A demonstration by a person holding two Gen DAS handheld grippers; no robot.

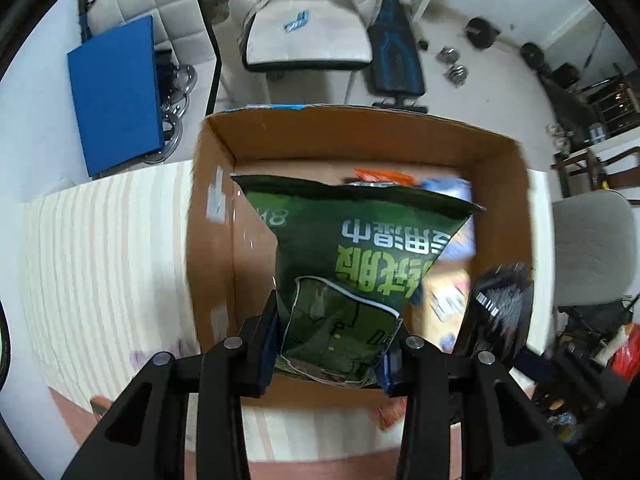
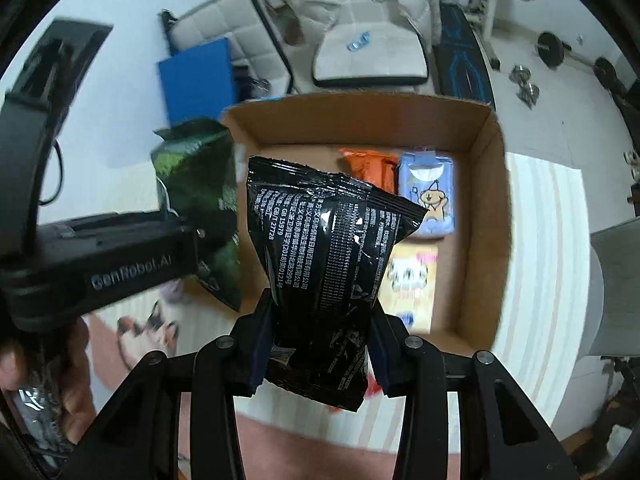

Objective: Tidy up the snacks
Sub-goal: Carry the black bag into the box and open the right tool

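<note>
My left gripper is shut on a dark green snack bag with pale green lettering, held over the open cardboard box. In the right wrist view that green bag hangs at the box's left wall, with the left gripper's body beside it. My right gripper is shut on a black snack bag with white print, above the near part of the box. On the box floor lie an orange packet, a light blue packet and a yellow packet.
The box stands on a striped cloth over a table. Behind it are a cushioned chair, a blue board, a weight bench and dumbbells. A hand holds the left gripper. A grey chair stands on the right.
</note>
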